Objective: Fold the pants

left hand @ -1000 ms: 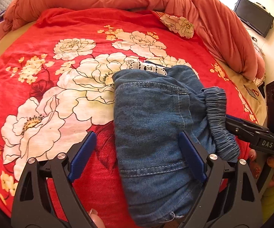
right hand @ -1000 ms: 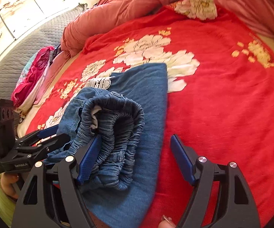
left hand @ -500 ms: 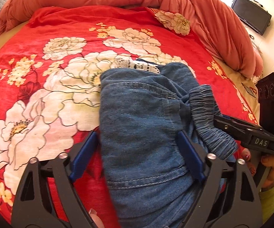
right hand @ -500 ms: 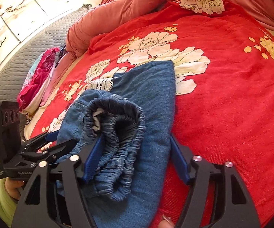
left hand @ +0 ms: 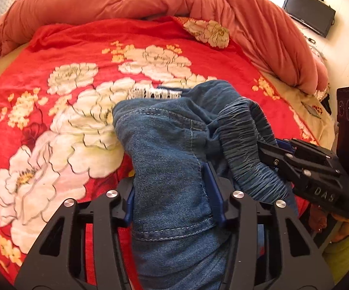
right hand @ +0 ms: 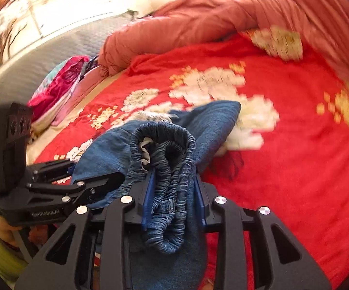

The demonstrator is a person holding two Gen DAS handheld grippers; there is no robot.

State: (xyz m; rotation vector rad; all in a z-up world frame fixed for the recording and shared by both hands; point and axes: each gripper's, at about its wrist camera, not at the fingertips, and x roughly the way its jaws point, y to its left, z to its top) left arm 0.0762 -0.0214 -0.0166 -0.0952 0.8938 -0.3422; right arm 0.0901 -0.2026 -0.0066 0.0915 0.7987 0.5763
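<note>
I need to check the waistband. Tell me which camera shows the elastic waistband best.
The right wrist view: the gathered elastic waistband faces the lens, open at its top, bunched between that gripper's jaws. The left wrist view shows only its side, at the right.

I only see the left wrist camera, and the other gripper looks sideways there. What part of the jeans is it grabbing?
Observer: The right gripper has the bunched elastic waistband of the jeans between its jaws, which are closing on it.
Operator: Is anything white peeking out of the waistband?
Observer: Yes, a small white label shows inside the waistband opening.
Operator: What's over on the side I can't see?
Observer: A pile of pink clothes lies beside a grey quilted headboard.
</note>
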